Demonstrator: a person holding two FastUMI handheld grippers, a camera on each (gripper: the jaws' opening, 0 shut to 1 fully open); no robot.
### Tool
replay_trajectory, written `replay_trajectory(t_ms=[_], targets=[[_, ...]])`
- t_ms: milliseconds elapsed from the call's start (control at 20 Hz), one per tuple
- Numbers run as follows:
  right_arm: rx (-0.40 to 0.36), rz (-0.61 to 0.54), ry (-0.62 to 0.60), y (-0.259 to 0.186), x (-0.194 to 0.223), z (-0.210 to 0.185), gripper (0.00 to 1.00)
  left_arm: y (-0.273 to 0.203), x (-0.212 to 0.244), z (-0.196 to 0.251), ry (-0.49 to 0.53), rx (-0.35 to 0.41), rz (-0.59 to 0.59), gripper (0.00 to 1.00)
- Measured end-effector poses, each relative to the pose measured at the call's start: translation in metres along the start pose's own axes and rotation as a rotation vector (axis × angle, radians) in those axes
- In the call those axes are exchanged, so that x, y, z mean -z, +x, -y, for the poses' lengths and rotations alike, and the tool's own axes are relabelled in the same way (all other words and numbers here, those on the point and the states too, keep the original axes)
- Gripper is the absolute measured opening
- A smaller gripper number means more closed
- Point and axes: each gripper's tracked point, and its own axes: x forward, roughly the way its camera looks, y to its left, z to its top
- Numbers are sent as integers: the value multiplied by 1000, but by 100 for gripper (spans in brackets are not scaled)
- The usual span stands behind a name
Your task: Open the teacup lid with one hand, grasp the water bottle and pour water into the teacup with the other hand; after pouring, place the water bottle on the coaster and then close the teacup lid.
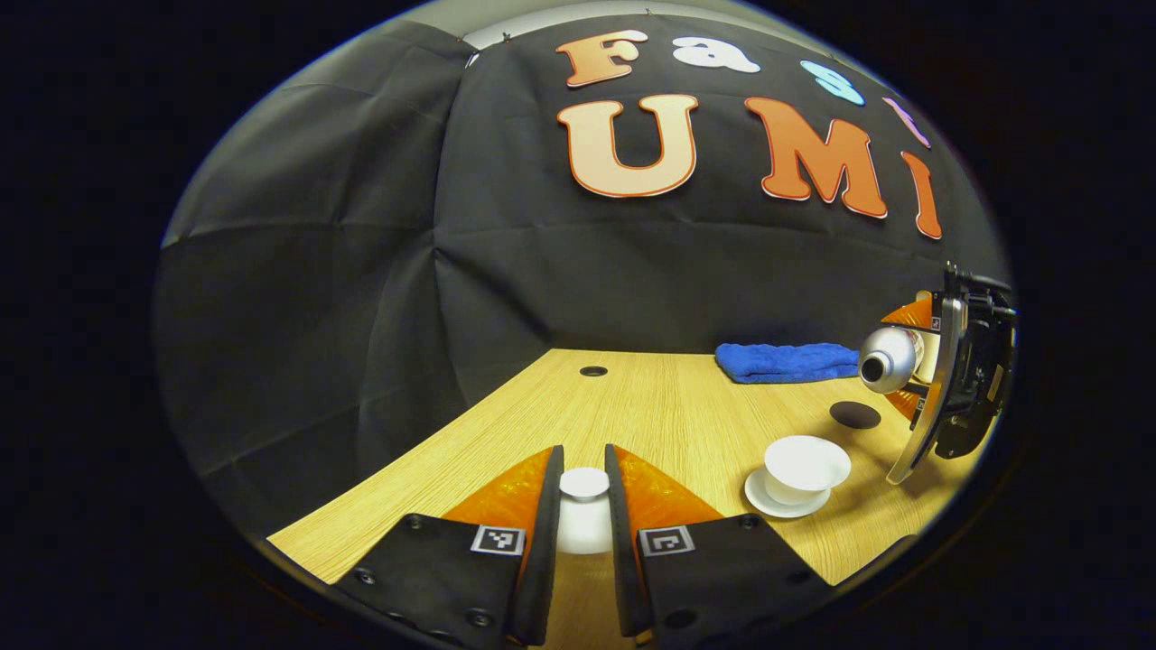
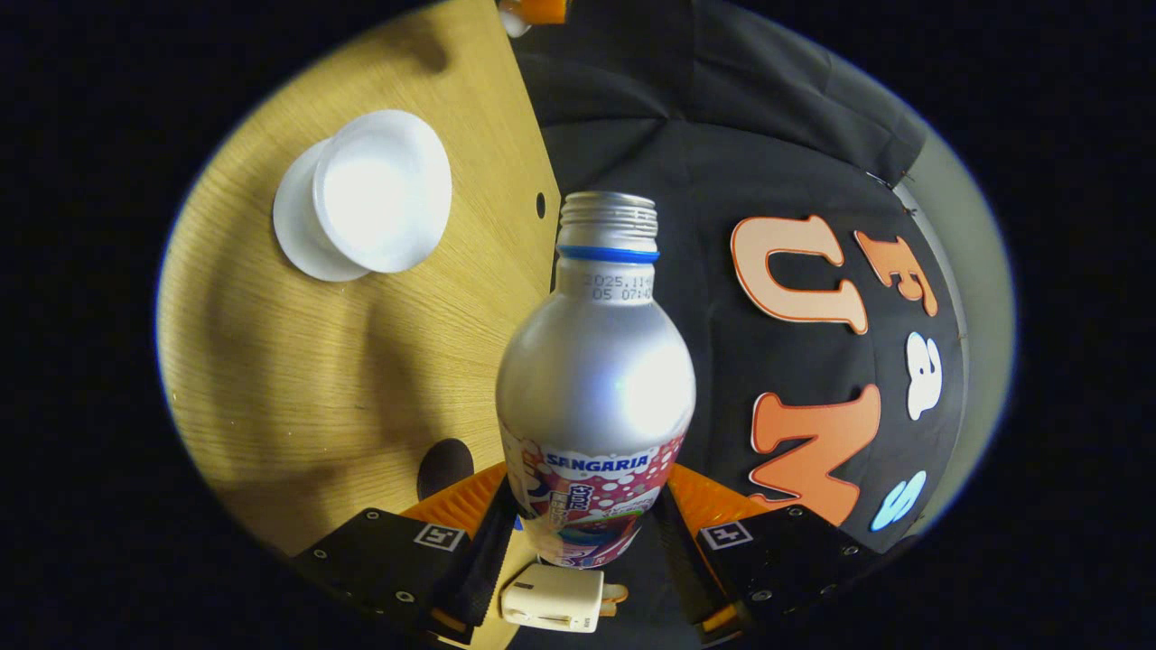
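Silver metal forms the water bottle (image 2: 596,379), uncapped, and in the right gripper view the right claw (image 2: 582,528) pinches its printed lower body, one finger on either side. In the left gripper view the same bottle (image 1: 890,358) lies tilted nearly level in that claw (image 1: 948,379), its open mouth pointing toward the camera, held above the wooden worktop (image 1: 650,406) and up beside the teacup.

White porcelain teacup (image 1: 804,468) sits uncovered on its saucer (image 1: 763,501) at the right of the worktop; the right gripper view looks down into the cup (image 2: 384,190), though the bright glare inside hides whether it holds any water. A round dark coaster (image 1: 854,414) lies on the worktop just behind the teacup, bare, and a folded blue towel (image 1: 786,361) rests farther back near the booth wall.

In the left gripper view the left claw (image 1: 584,524) grips the white teacup lid (image 1: 583,510) between its two fingers, knob uppermost, well to the left of the teacup and close to the worktop; I cannot tell whether the lid touches the wood
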Motion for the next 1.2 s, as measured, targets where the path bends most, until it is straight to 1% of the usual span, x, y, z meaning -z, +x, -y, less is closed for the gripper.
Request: replay_trajectory(t_ms=[50,100,250,400,450,500,550,800,950,1200], targets=[[0,1,-27,2,0,1,80,-1,0,-1,-4,-1,0,29],[7,4,-59,5,-1,3,79,-1,1,0,-7,3,0,32],[23,21,-144,13,-7,12,80,-2,2,-3,-10,-5,2,32],[7,46,-198,18,-11,9,79,-2,0,-3,-14,-9,7,33],[11,51,-223,19,-13,12,79,-3,1,-4,-15,-13,9,35],[19,52,-243,19,-14,15,79,-3,0,-6,-18,-18,16,32],[25,55,-259,19,-14,17,80,-4,0,-7,-22,-22,22,32],[52,57,-325,22,-12,29,79,-7,2,-9,-27,-33,15,32],[61,64,-342,24,-14,35,79,-6,5,-12,-29,-48,17,32],[101,81,-376,26,-20,54,79,-7,2,-13,-34,-55,27,32]])
